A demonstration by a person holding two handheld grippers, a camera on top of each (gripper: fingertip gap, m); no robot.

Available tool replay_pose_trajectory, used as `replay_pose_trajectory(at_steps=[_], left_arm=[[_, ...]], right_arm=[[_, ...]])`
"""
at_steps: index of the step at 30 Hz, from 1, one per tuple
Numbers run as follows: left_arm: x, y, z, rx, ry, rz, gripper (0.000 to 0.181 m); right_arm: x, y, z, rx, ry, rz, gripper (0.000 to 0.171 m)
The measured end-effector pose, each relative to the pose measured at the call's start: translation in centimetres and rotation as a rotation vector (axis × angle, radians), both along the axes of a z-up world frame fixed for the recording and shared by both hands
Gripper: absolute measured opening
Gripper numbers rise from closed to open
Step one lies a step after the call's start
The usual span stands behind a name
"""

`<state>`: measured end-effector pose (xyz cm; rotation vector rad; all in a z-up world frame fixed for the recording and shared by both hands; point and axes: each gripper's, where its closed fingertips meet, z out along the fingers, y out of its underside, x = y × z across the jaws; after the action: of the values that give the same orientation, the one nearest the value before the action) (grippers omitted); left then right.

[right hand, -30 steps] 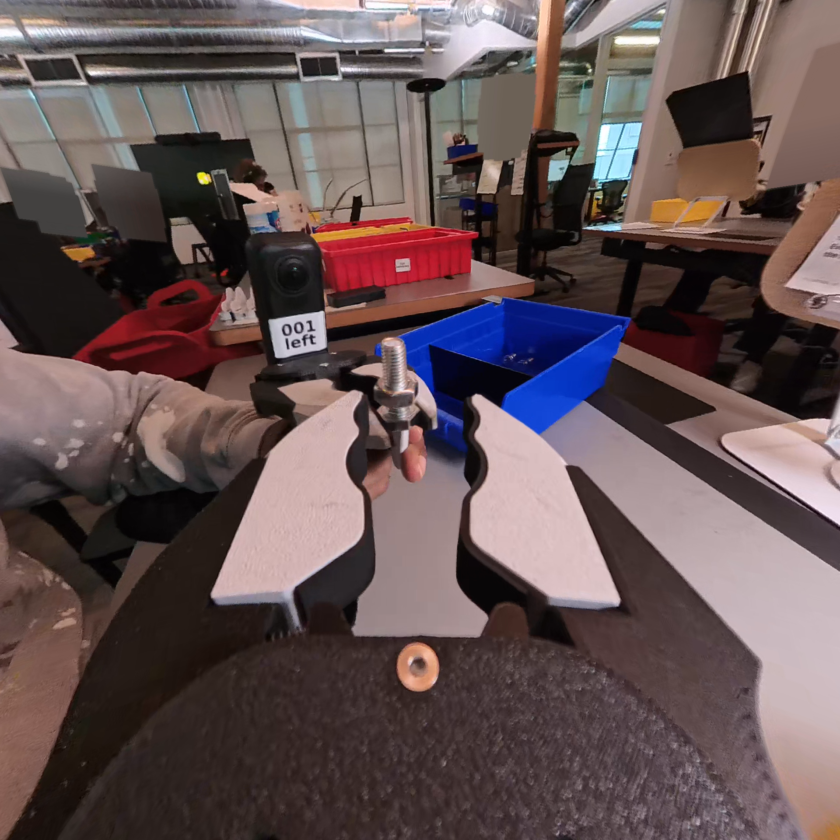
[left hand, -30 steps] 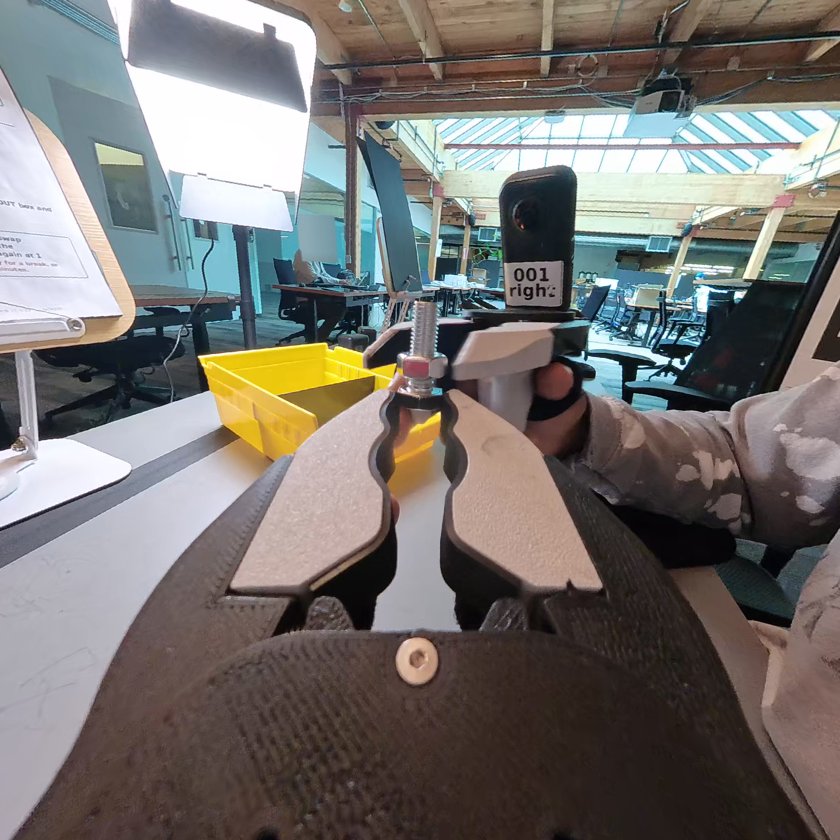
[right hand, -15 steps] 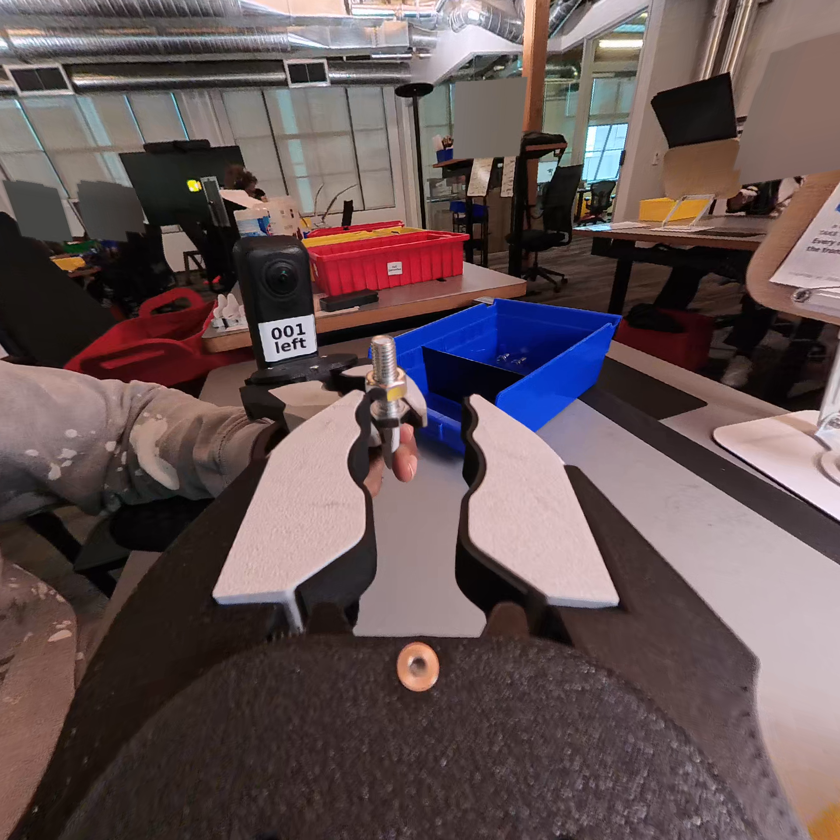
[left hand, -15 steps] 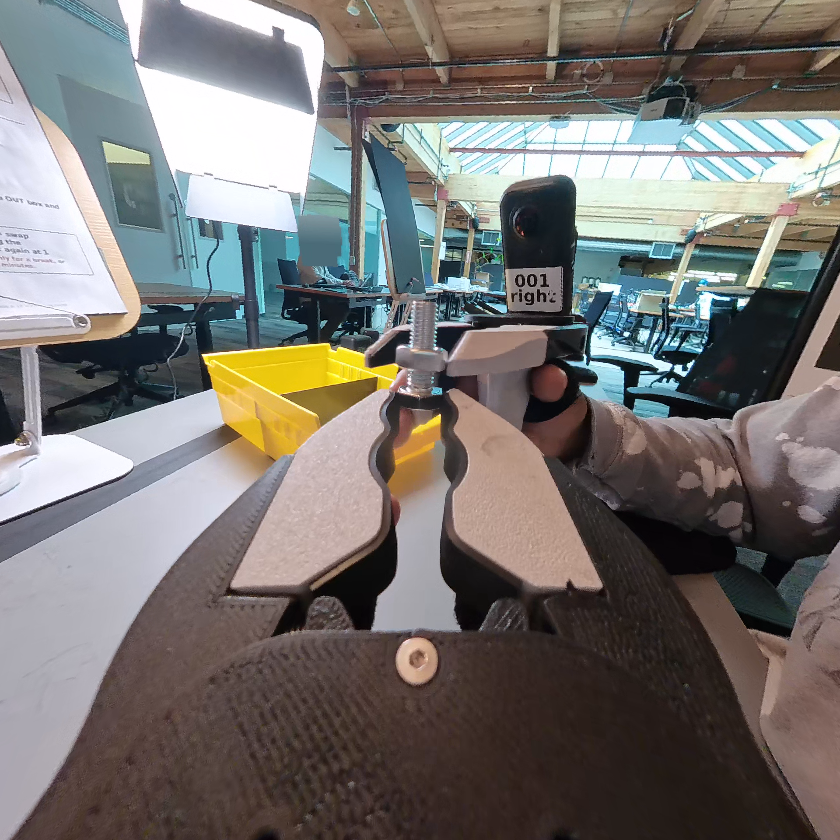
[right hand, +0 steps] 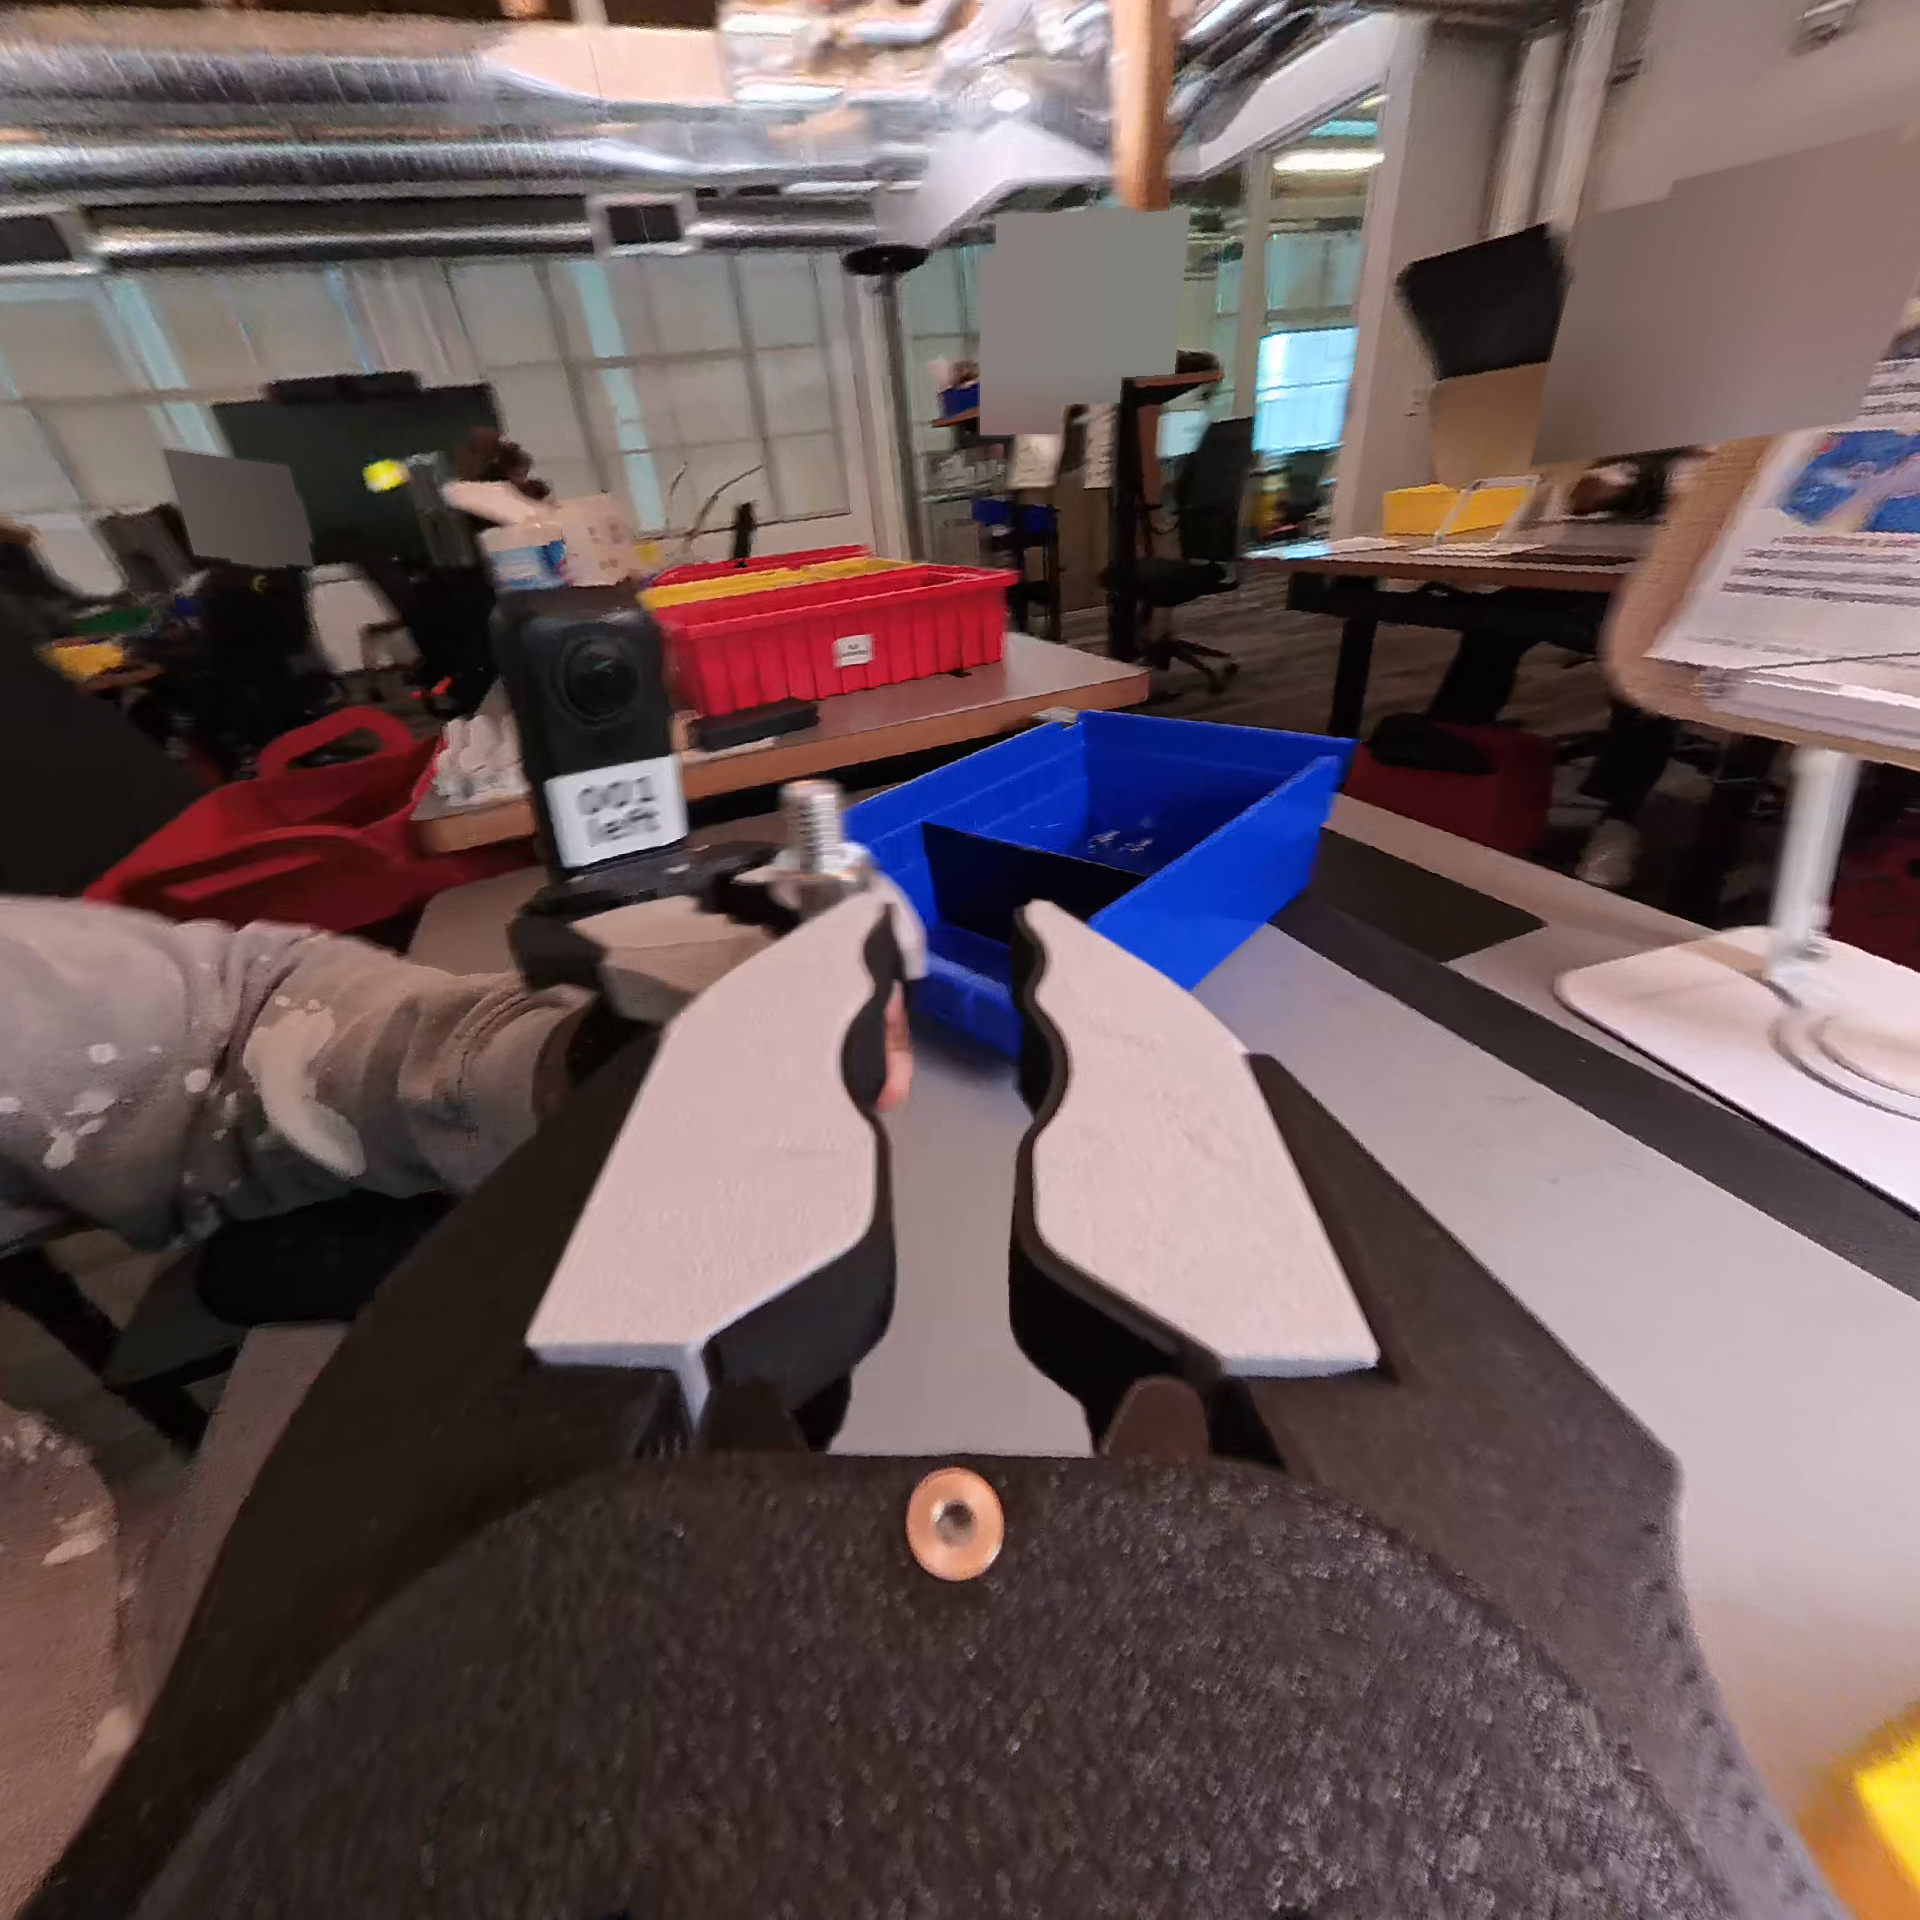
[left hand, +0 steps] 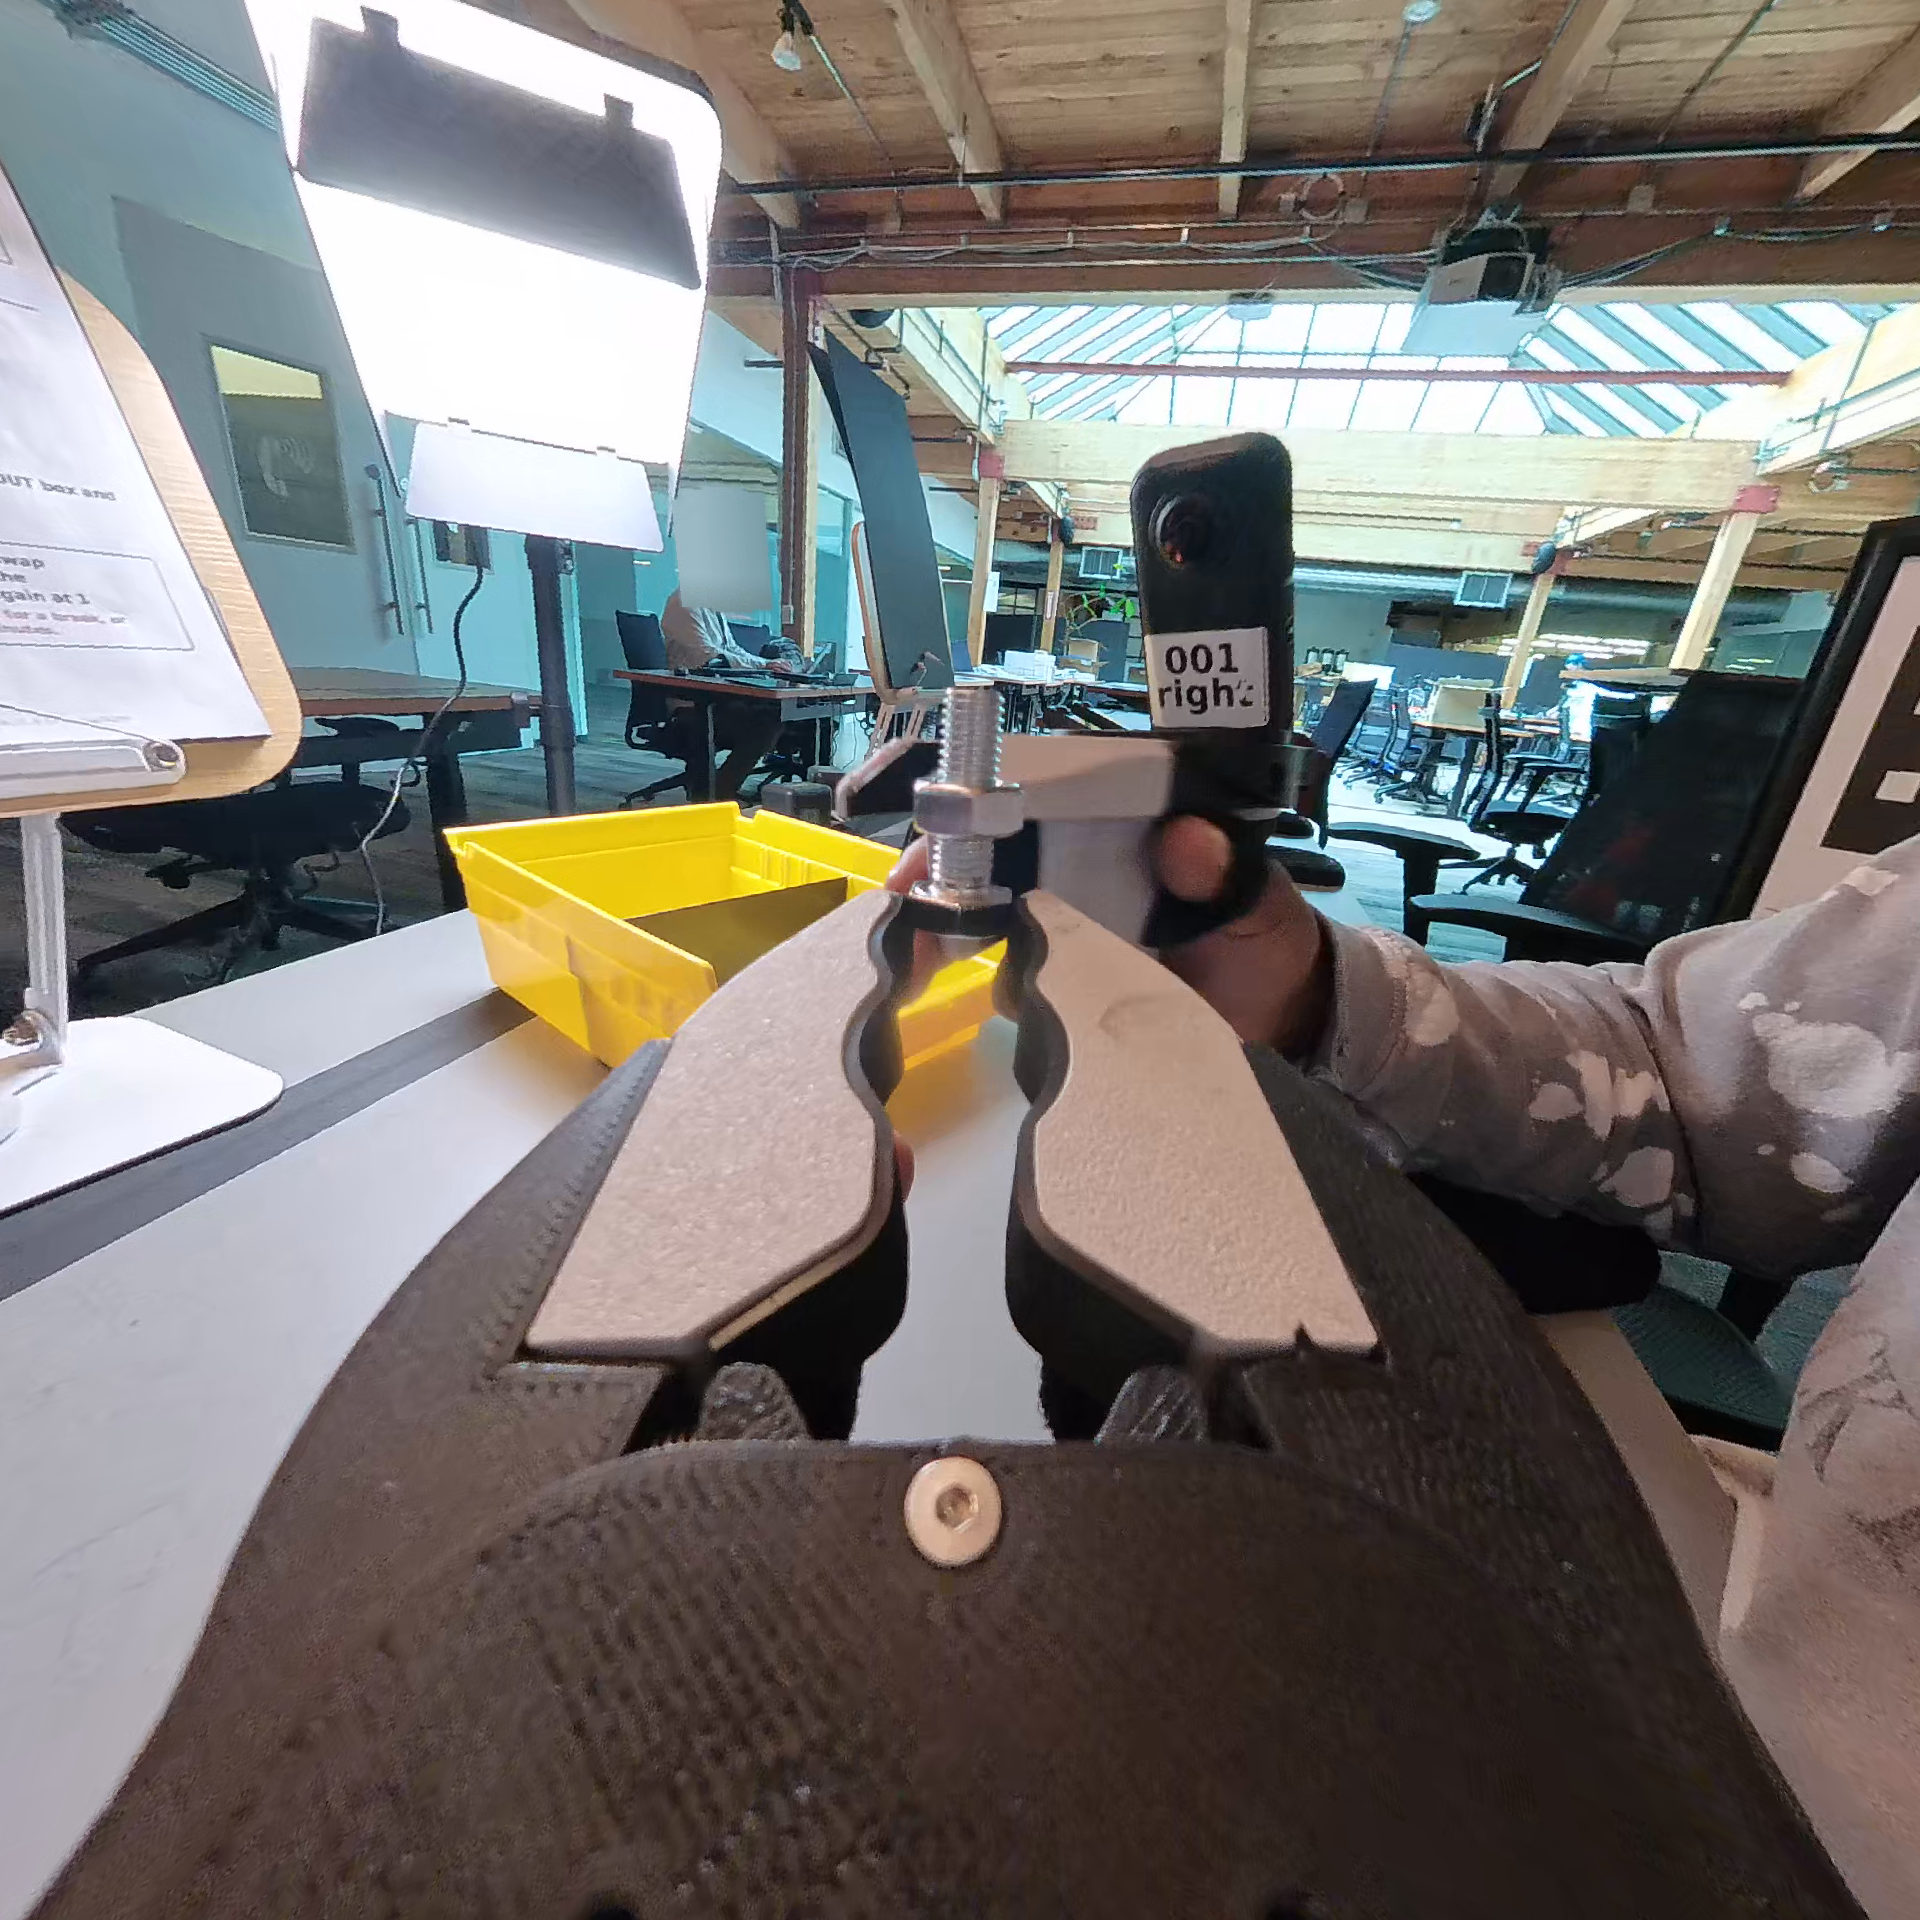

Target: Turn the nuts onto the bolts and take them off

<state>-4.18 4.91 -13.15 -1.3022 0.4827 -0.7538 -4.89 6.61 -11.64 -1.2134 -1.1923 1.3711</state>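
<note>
Here the left gripper (left hand: 954,920) pinches the head of an upright silver threaded steel bolt (left hand: 966,769), hex nut (left hand: 968,808) midway; right gripper (right hand: 961,935) spread beside it. Rigid, slick metal: grip the nut's flats.

place: open-plan office/lab workspace
evidence: desk rows (left hand: 727,681), office chairs (left hand: 1621,831), parts bins (right hand: 831,634), exposed timber ceiling (left hand: 1143,94)

Yellow bin (left hand: 582,914) with black divider on grey desk (left hand: 208,1351); clipboard on white stand (left hand: 114,1081) at left, bright light panel (left hand: 499,312) behind. Blue bin (right hand: 1195,883) on desk; red tote (right hand: 842,644) on farther table.
</note>
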Motion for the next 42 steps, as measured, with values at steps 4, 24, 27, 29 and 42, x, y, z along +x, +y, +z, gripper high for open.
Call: replay_pose_trajectory(at_steps=[4,24,27,29,42], left_arm=[[-0.1,0.1,0.1,0.002,0.004,0.015,0.018],[0.3,0.1,-0.2,-0.008,0.017,0.013,0.018],[0.0,0.0,0.0,-0.005,0.006,0.012,0.018],[0.0,0.0,0.1,0.000,0.011,0.018,0.018],[0.1,0.0,0.0,-0.001,0.014,0.013,0.018]], right_arm=[[0.6,1.5,0.3,-0.025,0.016,-0.051,0.018],[-0.1,-1.3,0.2,0.031,0.000,0.042,0.042],[0.3,0.9,0.2,0.006,-0.002,-0.068,0.015],[0.6,1.8,0.2,0.007,-0.002,-0.099,0.012],[0.5,1.4,0.4,0.008,0.005,-0.100,0.008]])
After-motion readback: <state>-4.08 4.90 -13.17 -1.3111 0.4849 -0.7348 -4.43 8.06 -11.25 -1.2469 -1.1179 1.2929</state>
